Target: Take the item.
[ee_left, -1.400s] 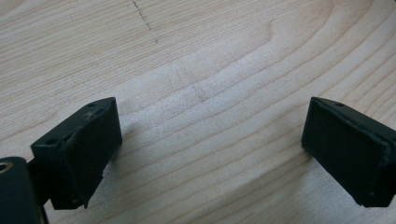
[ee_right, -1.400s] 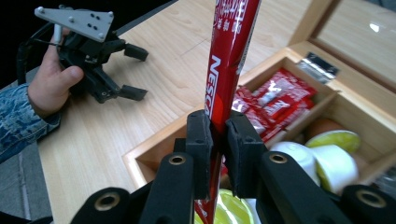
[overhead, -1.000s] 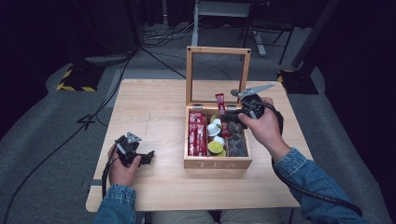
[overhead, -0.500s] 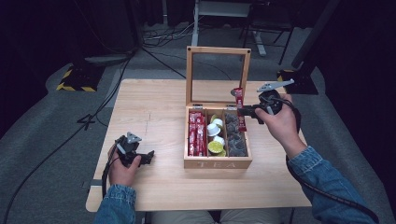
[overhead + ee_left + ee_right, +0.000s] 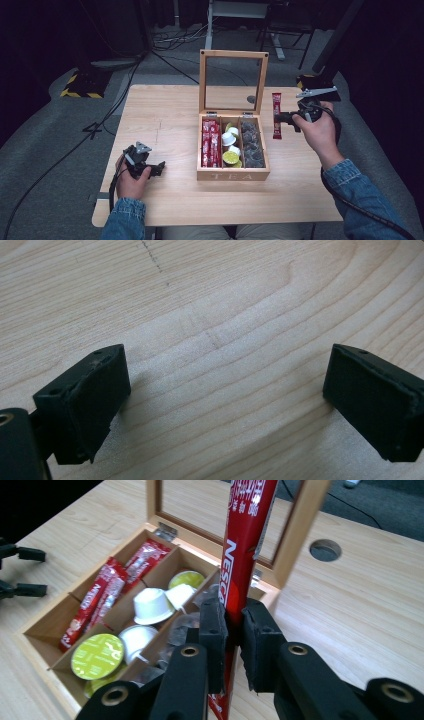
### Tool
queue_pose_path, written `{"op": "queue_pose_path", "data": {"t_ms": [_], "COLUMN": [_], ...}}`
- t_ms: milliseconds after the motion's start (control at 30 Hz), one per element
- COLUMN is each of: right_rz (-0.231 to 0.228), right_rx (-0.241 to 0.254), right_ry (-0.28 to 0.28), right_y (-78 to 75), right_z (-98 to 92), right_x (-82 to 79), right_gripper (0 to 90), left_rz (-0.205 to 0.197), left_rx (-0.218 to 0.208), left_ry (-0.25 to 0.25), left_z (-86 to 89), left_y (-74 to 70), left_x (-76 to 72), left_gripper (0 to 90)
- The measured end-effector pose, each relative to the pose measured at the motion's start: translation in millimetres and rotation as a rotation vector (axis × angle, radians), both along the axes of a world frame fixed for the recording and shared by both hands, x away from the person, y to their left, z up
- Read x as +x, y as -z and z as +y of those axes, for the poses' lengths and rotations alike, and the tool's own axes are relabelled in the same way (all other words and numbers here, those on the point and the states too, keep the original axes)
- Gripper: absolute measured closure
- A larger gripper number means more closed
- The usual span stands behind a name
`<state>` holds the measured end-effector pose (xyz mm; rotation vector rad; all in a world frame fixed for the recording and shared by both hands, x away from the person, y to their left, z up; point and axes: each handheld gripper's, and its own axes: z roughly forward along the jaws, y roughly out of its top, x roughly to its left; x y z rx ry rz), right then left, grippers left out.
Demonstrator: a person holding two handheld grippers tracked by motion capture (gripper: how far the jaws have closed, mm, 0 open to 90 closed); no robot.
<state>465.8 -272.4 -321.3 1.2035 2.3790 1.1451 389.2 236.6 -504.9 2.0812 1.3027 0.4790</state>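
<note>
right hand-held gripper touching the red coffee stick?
Touching. The right gripper view shows the right hand-held gripper with both pads pressed on the red coffee stick.

Upright lid (image 5: 233,81) blocks box (image 5: 233,175) rear, front open

High view: above the near edge, facing forward and down over the whole surface (image 5: 165,120). Left gripper view: close, facing straight onto bare wood. Right gripper view: near, looking across the tea box (image 5: 60,665), shared with the high view (image 5: 232,175).
</note>
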Motion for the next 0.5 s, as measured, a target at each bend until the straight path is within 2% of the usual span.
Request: {"op": "queue_pose_path", "data": {"t_ms": [267,500], "right_rz": [0.016,0.043], "right_rx": [-0.007,-0.030], "right_ry": [0.048,0.067], "right_y": [6.7,20.3], "right_z": [-18.0,-23.2], "right_x": [4.8,8.5], "right_gripper": [80.8,80.8], "left_rz": [0.000,0.000], "left_rx": [0.000,0.000], "left_ry": [0.000,0.000], "left_z": [0.0,0.0], "left_y": [0.0,0.0], "left_x": [0.0,0.0], "left_gripper": [5.2,5.2]}}
